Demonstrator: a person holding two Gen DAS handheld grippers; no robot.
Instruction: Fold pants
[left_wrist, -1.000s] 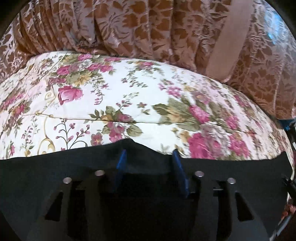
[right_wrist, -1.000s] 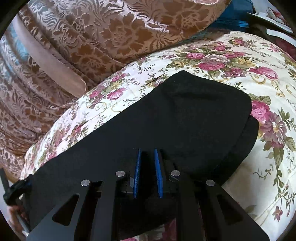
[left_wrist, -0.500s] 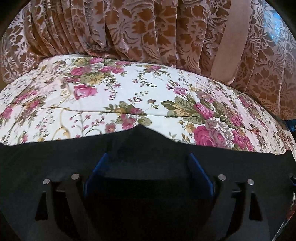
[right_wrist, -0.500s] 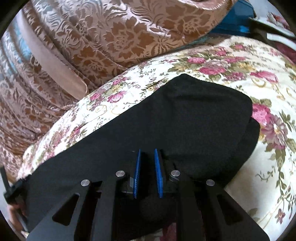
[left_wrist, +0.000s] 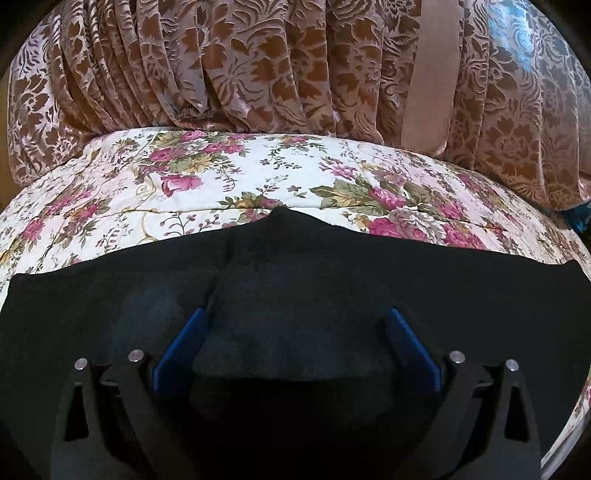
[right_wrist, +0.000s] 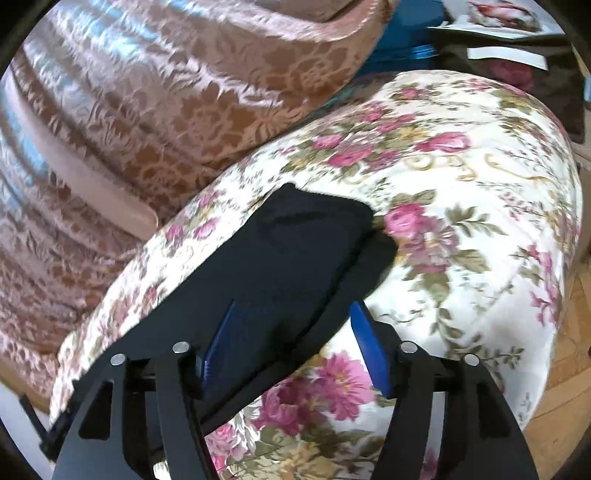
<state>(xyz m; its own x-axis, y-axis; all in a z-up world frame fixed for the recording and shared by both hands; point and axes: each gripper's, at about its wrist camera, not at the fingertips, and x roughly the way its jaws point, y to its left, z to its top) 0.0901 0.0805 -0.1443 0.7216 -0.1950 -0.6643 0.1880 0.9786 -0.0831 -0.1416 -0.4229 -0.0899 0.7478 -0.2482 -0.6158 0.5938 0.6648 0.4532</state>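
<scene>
The black pants (left_wrist: 295, 273) lie folded in a long band across the floral bedspread (left_wrist: 207, 184). In the right wrist view the pants (right_wrist: 288, 258) run from lower left to a rounded end at the middle, with a second layer showing under the edge. My left gripper (left_wrist: 295, 317) is open, its blue pads wide apart just above the cloth and holding nothing. My right gripper (right_wrist: 295, 310) is open too, straddling the near edge of the pants, with its right pad over the bedspread (right_wrist: 461, 221).
A brown patterned curtain (left_wrist: 258, 66) hangs along the far side of the bed and shows in the right wrist view (right_wrist: 147, 92). Blue and dark items (right_wrist: 406, 44) lie beyond the bed's end. Wooden floor (right_wrist: 569, 387) shows at the right.
Both grippers have let go of the pants: the left opened first, the right opened in the last half second and pulled back. The pants now lie flat on the bed.
</scene>
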